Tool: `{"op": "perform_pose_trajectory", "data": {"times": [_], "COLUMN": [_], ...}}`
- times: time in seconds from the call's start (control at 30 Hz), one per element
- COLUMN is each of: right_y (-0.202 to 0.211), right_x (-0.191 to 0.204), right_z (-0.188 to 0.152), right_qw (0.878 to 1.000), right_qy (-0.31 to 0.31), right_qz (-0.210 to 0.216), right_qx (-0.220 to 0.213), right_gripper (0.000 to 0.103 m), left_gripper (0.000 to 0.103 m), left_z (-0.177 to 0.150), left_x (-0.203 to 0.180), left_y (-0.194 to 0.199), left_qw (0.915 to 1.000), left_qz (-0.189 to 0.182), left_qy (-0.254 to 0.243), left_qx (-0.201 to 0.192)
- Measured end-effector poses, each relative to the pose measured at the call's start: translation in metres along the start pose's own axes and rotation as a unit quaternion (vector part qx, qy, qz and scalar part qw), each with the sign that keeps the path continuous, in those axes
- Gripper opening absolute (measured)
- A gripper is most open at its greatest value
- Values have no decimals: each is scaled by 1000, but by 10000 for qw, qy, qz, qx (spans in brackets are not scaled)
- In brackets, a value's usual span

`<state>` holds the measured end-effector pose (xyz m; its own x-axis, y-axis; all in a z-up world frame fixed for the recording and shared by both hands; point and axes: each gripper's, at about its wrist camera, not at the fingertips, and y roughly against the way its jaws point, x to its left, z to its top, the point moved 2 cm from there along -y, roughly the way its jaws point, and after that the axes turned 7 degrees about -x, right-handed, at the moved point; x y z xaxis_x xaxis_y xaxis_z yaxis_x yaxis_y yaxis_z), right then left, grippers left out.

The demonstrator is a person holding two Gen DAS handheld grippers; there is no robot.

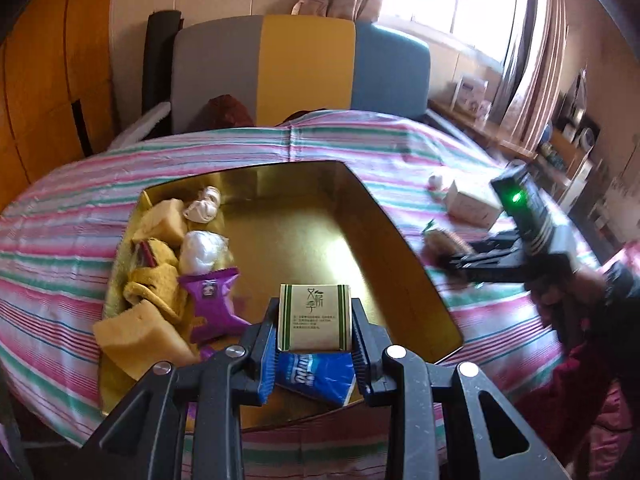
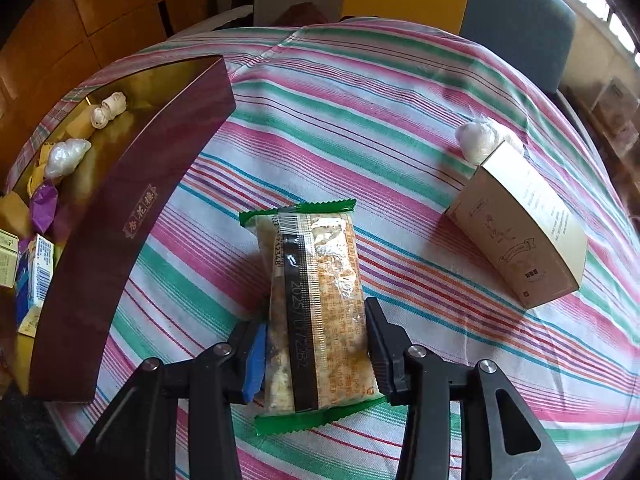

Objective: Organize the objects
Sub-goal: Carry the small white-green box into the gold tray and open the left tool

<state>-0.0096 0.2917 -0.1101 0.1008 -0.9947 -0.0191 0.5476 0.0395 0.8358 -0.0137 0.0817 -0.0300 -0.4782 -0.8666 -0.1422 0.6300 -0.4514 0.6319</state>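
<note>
In the left wrist view, the left hand-held gripper [image 1: 315, 334] holds a small cream box with green stripes [image 1: 315, 316] between its pads, above the near part of the open gold-lined box [image 1: 404, 248]. Just below it lies a blue tissue pack [image 1: 316, 376]; ahead and to its left are yellow sponges [image 1: 140, 328], a purple packet [image 1: 212, 300] and white wrapped balls [image 1: 202, 252]. The step in hand seems to be placing this small box inside; the next move calls for lowering it onto the bare gold floor straight ahead, where room is wide, while staying clear of the wall on the right. In the right wrist view, the right hand-held gripper [image 2: 316, 344] has its jaws narrow around a green-edged snack pack [image 2: 316, 312] that lies on the striped cloth; whether the pads already press it cannot be told. The maroon wall of the box [image 2: 132, 232] stands to its left, so the pack must rise over this edge. A beige carton [image 2: 516, 236] and a white ball [image 2: 476, 140] wait ahead on the right, well apart.
</note>
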Motion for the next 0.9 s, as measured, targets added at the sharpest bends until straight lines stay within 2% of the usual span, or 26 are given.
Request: {"op": "perform_pose_trajectory", "data": {"times": [0.17,0.3,0.5,0.63,0.9], "right_y": [2,3,0,-1,-5], "right_x": [3,2,1,0,-5], "right_z": [-2,-3,-1,0,4], "right_qw": [10000,9998,9996,9993,9993], "right_qy": [74,179,273,340,343], "right_qz": [-25,-79,-118,-177,-160], "right_qx": [-6,-16,-12,-21,-17], "right_gripper": [44,44,44,44,44], "left_gripper": [31,31,31,31,31], "left_z": [6,16,48,68,93], "left_x": [20,36,40,43,59], "left_y": [0,-5,-26,-69,-138], "left_qw": [9979,9923,9963,9975,9956], "left_qz": [-357,-680,-284,23,726], "left_qy": [542,1025,812,623,306], "left_qx": [49,132,-41,339,512]}}
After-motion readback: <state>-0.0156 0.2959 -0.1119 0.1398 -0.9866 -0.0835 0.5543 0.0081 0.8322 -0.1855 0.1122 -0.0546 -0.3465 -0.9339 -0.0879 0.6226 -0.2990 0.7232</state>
